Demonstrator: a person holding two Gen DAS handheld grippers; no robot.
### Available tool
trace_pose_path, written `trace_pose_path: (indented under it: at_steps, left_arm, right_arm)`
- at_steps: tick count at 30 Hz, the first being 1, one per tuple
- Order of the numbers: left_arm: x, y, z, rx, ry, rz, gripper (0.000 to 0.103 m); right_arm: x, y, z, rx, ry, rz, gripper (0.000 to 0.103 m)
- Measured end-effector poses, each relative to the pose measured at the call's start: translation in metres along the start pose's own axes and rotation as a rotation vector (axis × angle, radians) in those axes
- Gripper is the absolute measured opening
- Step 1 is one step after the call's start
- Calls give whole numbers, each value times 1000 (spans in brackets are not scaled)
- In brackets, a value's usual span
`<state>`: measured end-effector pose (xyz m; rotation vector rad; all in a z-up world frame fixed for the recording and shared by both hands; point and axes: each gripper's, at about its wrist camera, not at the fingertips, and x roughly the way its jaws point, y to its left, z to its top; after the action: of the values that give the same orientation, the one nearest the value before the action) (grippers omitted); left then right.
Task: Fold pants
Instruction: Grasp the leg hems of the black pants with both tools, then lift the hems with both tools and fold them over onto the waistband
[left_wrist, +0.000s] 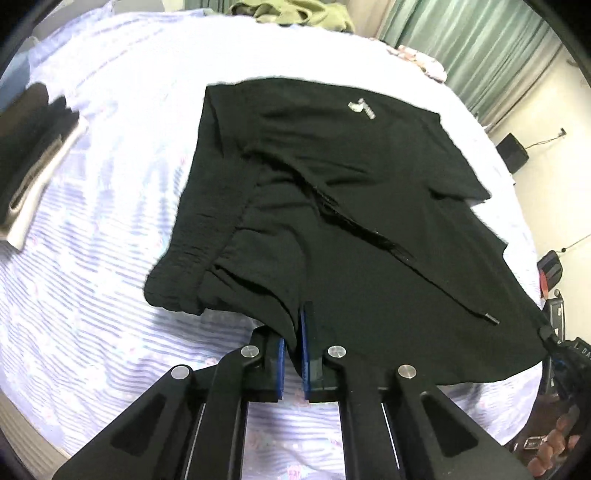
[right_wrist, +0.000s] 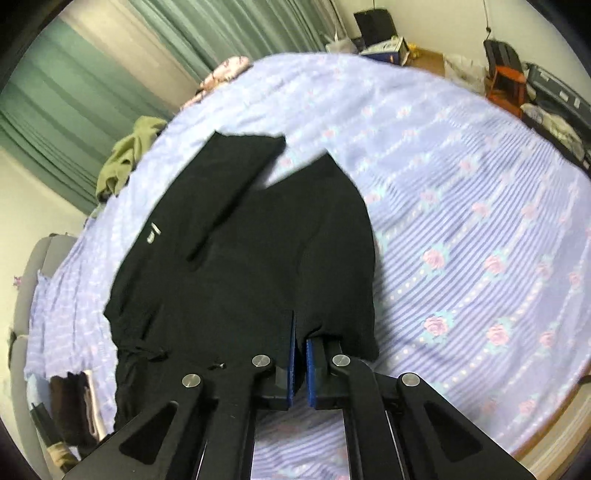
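Black pants (left_wrist: 332, 192) with a small white logo lie partly folded on the bed, and they also show in the right wrist view (right_wrist: 240, 266). My left gripper (left_wrist: 293, 332) is shut on the near edge of the pants, by the gathered waistband and drawstring. My right gripper (right_wrist: 300, 332) is shut on another part of the pants' near edge and appears at the far right of the left wrist view (left_wrist: 550, 338). The cloth is stretched between the two grippers, slightly lifted off the sheet.
The bed has a lilac striped floral sheet (right_wrist: 461, 229). A stack of folded dark clothes (left_wrist: 33, 155) lies at the left. An olive garment (left_wrist: 295, 13) sits at the far edge. Green curtains (right_wrist: 92, 85) and floor clutter (right_wrist: 517, 81) surround the bed.
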<state>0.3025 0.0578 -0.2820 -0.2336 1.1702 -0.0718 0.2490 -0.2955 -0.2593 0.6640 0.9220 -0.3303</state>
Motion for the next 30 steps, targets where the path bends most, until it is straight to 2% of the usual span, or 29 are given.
trace_pose_path:
  at_steps: [5,14,21,30]
  left_arm:
    - [-31,1,4,22,-18,-5,8]
    - [-70,4,39,-11,-66,-17,8]
    - [-81,-19,71,-1,-100,10,8]
    - [-78,-34,144,-86,-163,31,8]
  right_arm:
    - [-37,18,11,-4,-52,-16,5]
    - [-82,56,33,-73,-150,-27,5]
    - [-83,71,69,-100,-147,1,5]
    - [-49,115,138,-193,-175,40,5]
